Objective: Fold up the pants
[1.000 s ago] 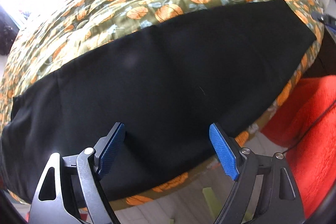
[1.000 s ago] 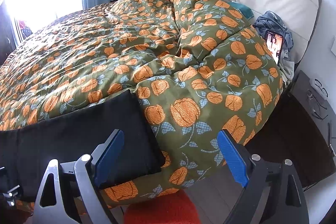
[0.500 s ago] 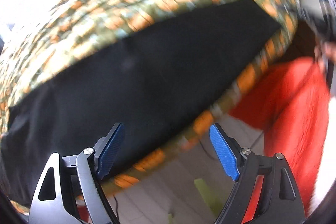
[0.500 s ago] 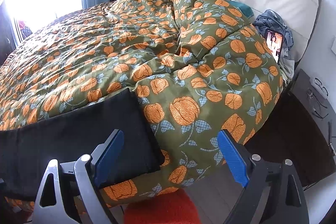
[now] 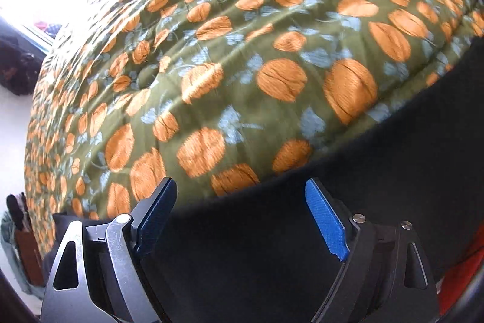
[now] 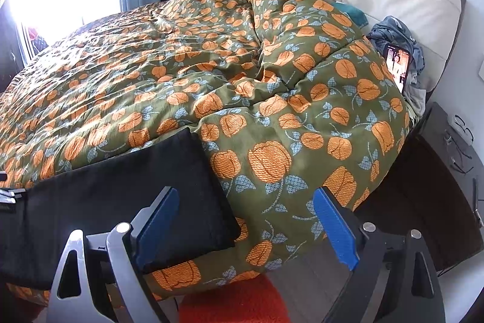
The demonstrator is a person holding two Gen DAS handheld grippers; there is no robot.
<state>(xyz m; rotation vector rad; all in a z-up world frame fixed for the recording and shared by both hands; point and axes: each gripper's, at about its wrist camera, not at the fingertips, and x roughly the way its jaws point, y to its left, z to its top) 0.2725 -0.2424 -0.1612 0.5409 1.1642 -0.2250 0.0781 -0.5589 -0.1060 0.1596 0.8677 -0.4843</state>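
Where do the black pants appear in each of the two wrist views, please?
Left wrist: the black pants fill the bottom and right, behind the open left gripper.
Right wrist: they lie at lower left, their end beside the open right gripper.
Shared landmark: the pumpkin-print duvet under them.

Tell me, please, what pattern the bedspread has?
Orange pumpkins with pale blue leaves on olive green bedspread; clearest in the right wrist view.
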